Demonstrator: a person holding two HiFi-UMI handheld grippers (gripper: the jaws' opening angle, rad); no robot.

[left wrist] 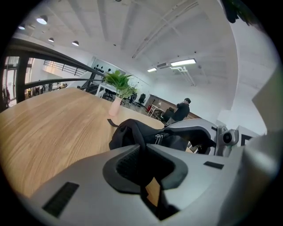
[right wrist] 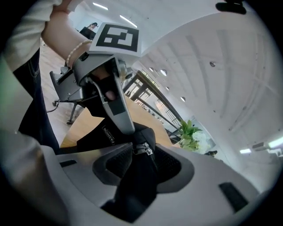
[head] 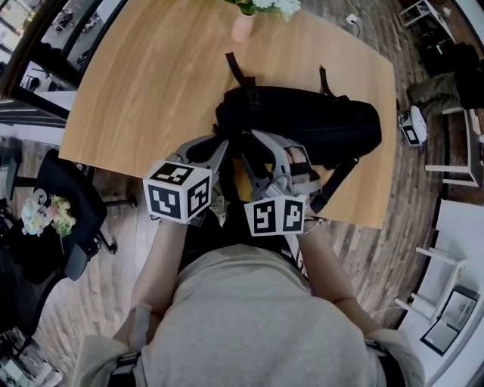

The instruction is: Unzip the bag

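Observation:
A black bag (head: 318, 125) lies across the wooden table (head: 144, 91), its left end toward me. My left gripper (head: 225, 145) is at that end; in the left gripper view its jaws (left wrist: 142, 148) are pinched on a thin black fold of the bag (left wrist: 128, 132). My right gripper (head: 271, 155) sits just right of it. In the right gripper view its jaws (right wrist: 143, 161) stand wide, with black bag fabric (right wrist: 132, 190) and the metal zipper pull (right wrist: 141, 149) between them. The left gripper (right wrist: 110, 101) shows just beyond the pull. The zipper's line is mostly hidden.
A pink vase with a green plant (head: 243, 23) stands at the table's far edge. A black office chair (head: 72, 212) is on the floor to the left. The table's near edge runs just under the grippers. A person (left wrist: 181, 110) sits far off.

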